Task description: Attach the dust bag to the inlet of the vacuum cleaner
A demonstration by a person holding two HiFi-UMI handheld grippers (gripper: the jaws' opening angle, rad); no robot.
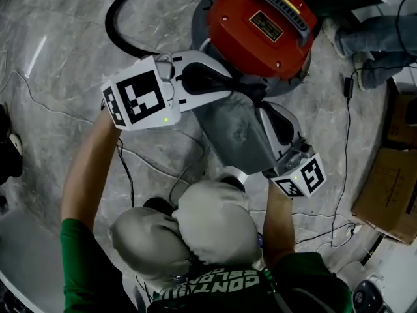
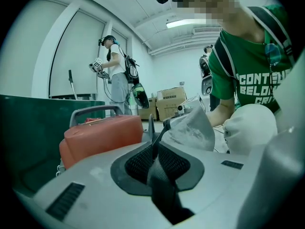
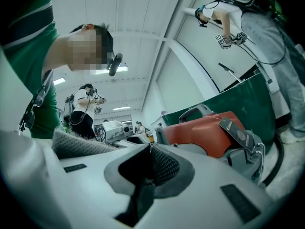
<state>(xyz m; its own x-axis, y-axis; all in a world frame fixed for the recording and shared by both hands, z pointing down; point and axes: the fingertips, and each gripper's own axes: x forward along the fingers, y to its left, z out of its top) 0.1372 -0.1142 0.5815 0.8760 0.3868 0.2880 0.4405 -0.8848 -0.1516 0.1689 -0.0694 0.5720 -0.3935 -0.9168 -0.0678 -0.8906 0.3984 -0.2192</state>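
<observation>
The vacuum cleaner (image 1: 260, 28) has a red lid on a grey drum and stands at the top middle of the marble floor. A grey dust bag (image 1: 234, 132) lies just below it, between my two grippers. My left gripper (image 1: 241, 91) reaches in from the left to the bag's top edge by the drum. Its jaws are shut (image 2: 152, 140) on a thin dark edge of the bag (image 2: 193, 128). My right gripper (image 1: 264, 109) lies along the bag's right side. It is shut (image 3: 151, 149) at the bag's edge, with grey fabric (image 3: 78, 144) just left of it.
A black hose (image 1: 120, 12) loops on the floor at the upper left. Cables (image 1: 345, 214) trail on the right, near a cardboard box (image 1: 391, 188). Another person's legs (image 1: 371, 41) stand at the top right. The holder's bent knees (image 1: 215, 220) are just below the bag.
</observation>
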